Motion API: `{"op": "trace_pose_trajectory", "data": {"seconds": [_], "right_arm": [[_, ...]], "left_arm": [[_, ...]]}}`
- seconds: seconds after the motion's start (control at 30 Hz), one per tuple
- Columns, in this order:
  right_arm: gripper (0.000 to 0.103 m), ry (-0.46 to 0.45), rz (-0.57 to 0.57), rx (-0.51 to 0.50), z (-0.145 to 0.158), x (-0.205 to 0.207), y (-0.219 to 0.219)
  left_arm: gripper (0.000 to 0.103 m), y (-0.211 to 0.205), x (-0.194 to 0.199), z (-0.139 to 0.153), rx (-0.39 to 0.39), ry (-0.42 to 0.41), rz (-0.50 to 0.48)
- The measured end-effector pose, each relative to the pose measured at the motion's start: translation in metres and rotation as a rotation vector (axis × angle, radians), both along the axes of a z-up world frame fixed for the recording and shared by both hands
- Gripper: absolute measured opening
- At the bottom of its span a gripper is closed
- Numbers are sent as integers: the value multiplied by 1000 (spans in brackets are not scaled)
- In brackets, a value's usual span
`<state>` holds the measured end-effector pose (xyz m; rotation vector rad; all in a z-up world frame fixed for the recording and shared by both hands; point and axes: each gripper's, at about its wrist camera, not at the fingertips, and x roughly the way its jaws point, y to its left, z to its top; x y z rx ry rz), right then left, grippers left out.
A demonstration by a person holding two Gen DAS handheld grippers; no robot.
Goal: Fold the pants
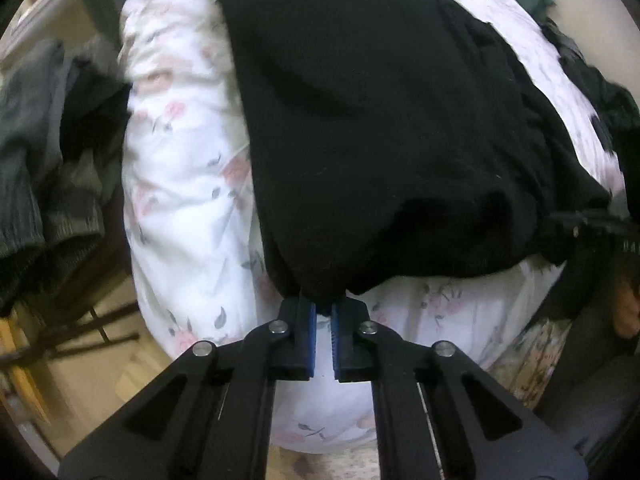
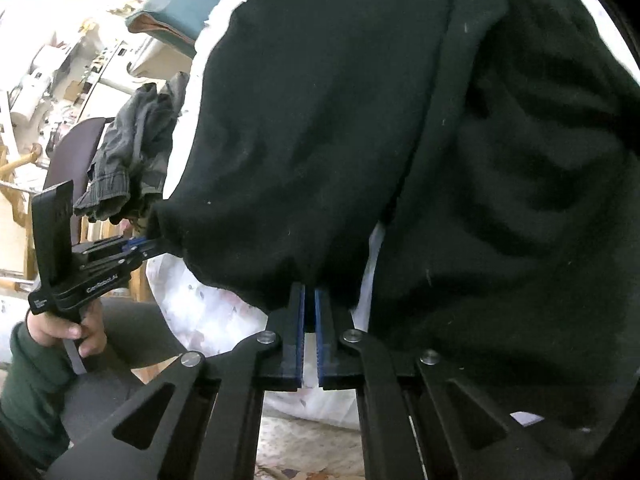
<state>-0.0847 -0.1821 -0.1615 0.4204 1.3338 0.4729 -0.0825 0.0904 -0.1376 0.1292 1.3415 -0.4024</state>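
Black pants [image 1: 380, 120] lie spread on a white floral duvet [image 1: 188, 200]. In the left wrist view my left gripper [image 1: 324, 306] is shut, its blue pads pinching the pants' near edge at a corner. The right gripper's black body [image 1: 592, 220] shows at the right edge against the same hem. In the right wrist view my right gripper [image 2: 309, 294] is shut on the near edge of the pants [image 2: 320, 140], which fill most of the frame. Further left, the left gripper [image 2: 146, 244], held by a hand [image 2: 68, 328] in a green sleeve, bites another corner of the hem.
Grey garments [image 1: 40, 160] hang over a dark chair [image 2: 72, 148] beside the bed's left side; the same grey clothing [image 2: 132, 152] appears in the right wrist view. A teal cushion [image 2: 180, 4] lies beyond. A patterned rug [image 2: 320, 448] covers the floor below the bed edge.
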Motion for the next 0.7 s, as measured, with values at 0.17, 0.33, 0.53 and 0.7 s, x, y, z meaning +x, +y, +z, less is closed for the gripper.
{"op": "trace_pose_trajectory", "data": {"seconds": [0.17,0.33,0.53,0.7], "right_arm": [[2,-37,-20,45,21,-7,-18],[2,-25,-4,19,30,-11,-27],[3,215,43,-176,-35,-9,-8],[6,101,28,-126,4,-10,-11]], "left_arm": [[2,14,-2,31,-17,-63,-38],[2,26,5,27,-38,2,-50],[7,36,10,-6,97,93,28],[55,45,3,16,87,75,123]]}}
